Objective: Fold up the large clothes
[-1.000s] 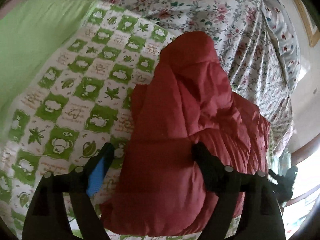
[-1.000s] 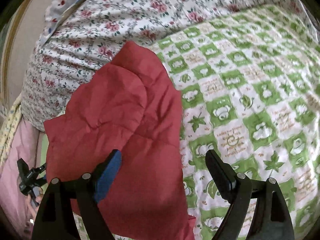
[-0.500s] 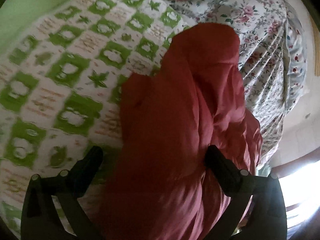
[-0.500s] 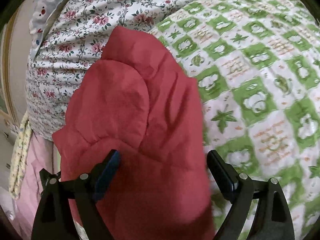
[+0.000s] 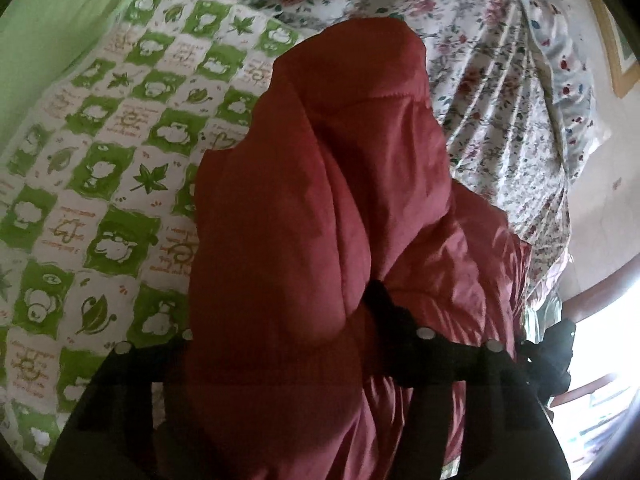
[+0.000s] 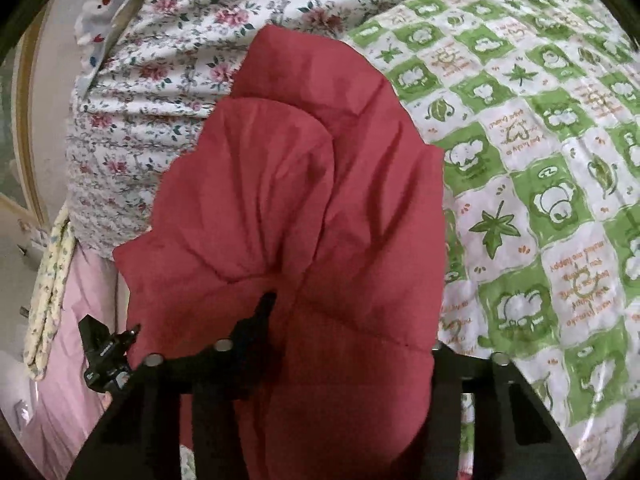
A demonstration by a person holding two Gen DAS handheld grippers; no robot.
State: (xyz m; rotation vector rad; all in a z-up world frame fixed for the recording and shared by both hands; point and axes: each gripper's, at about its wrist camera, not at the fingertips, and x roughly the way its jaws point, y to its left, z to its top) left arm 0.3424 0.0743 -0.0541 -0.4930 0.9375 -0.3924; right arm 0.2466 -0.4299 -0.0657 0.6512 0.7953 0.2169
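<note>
Left gripper [image 5: 280,336] is closing on a thick roll of the red padded jacket [image 5: 320,200]; only its right finger is showing, sunk in the fabric, the other buried under the roll. It appears clamped on that bundle.

Right gripper [image 6: 348,320] is likewise gripping the jacket: one dark finger is pressing into a crease, the other hidden under a puffy lobe. Judged shut on cloth.

Jacket is lying dead ahead of both grippers, long axis running away from them along the fingers, toward the floral sheet [image 6: 168,40]. Each is holding its own side of the near end; neither is clearly nearer.

Fabric is quilted, puffy, matte, with stitched seams and soft bulging folds. It is resting on the bed, on the green-and-white checked quilt [image 5: 100,168], smooth and printed with leaves.
</note>
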